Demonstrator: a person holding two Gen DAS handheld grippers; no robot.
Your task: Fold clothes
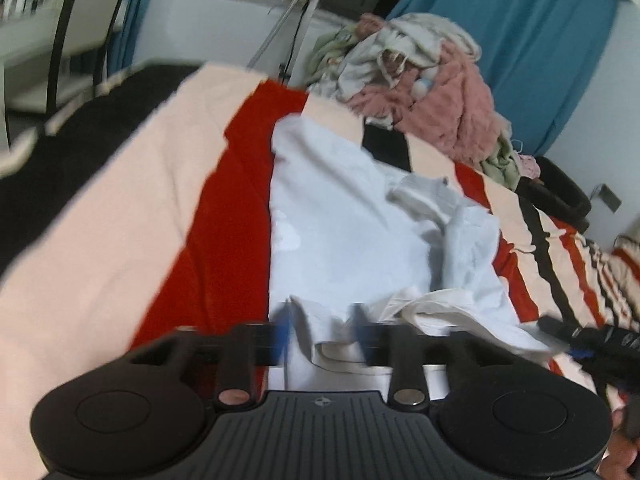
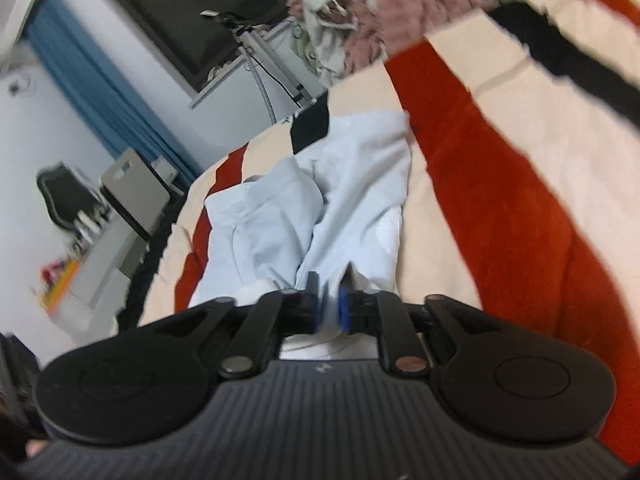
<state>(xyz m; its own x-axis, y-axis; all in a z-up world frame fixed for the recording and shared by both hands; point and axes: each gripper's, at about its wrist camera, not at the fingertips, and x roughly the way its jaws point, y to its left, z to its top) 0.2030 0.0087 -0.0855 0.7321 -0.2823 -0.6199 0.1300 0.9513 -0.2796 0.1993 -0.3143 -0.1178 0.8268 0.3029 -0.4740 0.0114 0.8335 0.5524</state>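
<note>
Left gripper [image 1: 322,334] jaws apart over the pale blue garment [image 1: 340,232], cloth loose between. Right gripper [image 2: 329,300] narrower, grip unclear. Lying on a striped blanket [image 1: 120,208].

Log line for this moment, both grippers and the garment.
left gripper: open over hem | right gripper: open, cloth between fingers | pale blue garment: laid on striped blanket | clothes pile: behind
</note>
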